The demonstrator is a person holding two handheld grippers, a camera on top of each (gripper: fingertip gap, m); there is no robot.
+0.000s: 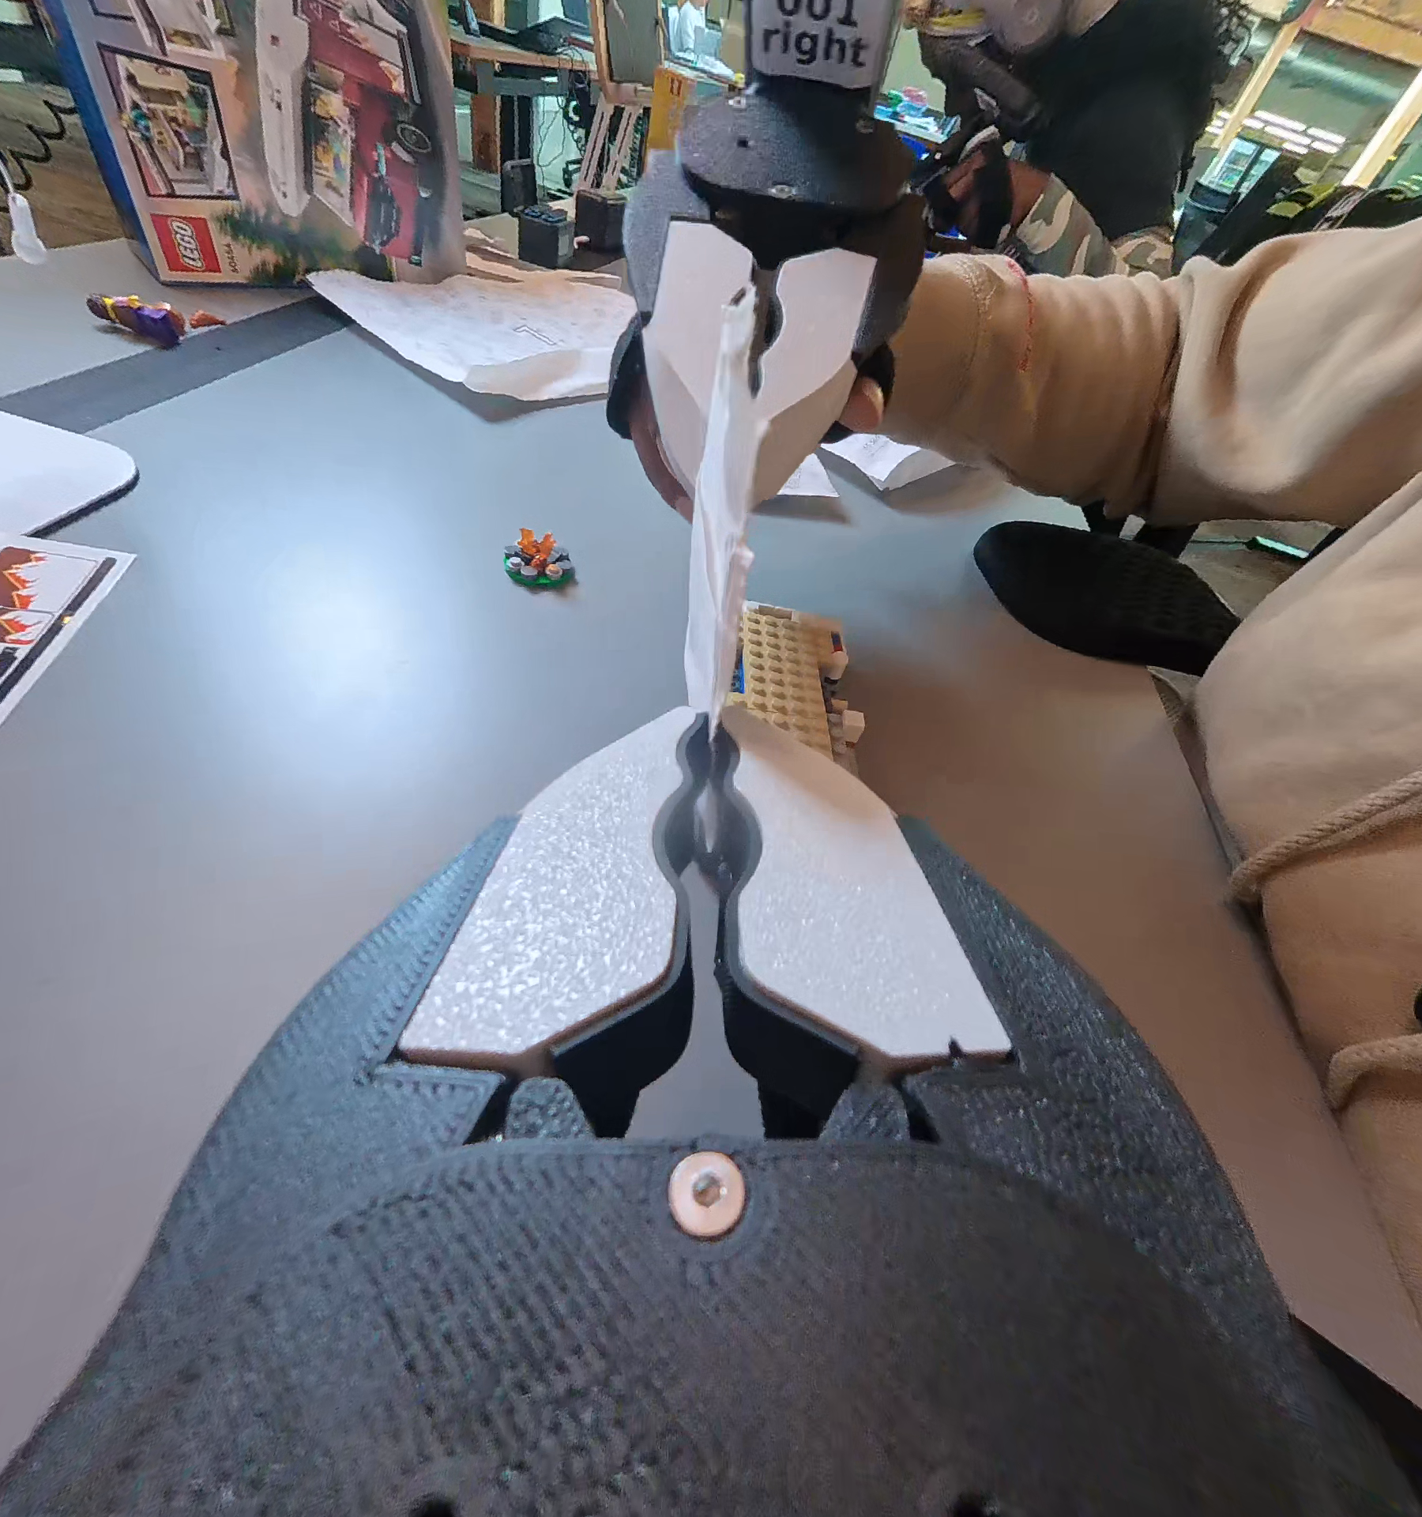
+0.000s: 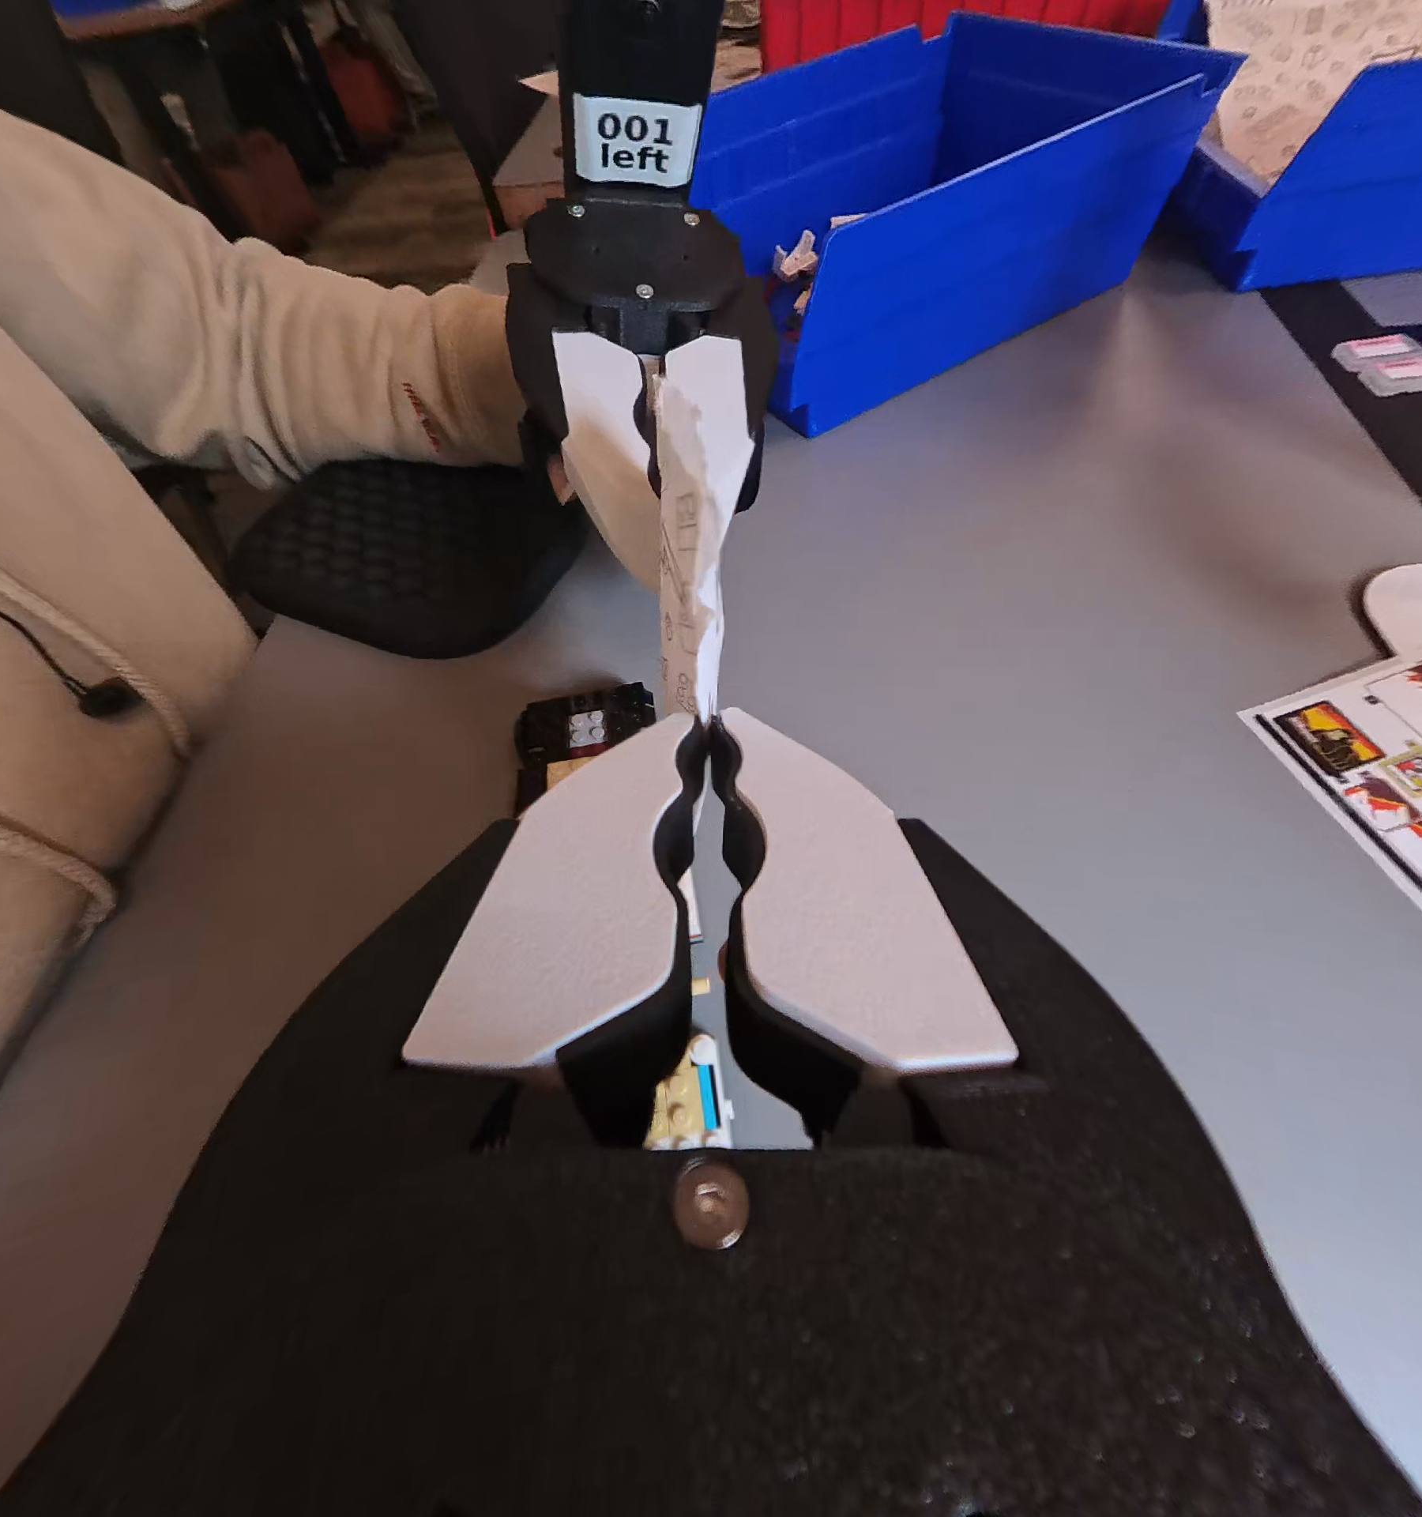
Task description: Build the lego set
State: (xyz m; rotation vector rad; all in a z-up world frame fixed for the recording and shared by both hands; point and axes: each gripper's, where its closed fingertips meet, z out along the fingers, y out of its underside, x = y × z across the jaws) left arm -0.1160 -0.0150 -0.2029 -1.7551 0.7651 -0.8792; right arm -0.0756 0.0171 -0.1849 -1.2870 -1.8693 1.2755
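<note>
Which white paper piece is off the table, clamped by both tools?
The crumpled paper strip, stretched between left tool and right tool; the other sheets lie flat on the table.

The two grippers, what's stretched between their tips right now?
A crumpled strip of white paper runs from the left gripper to the right gripper, each shut on one end. Both wrist views show it, above the grey table.

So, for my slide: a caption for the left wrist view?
Both claws pinch a white paper strip taut above a grey table.
</note>
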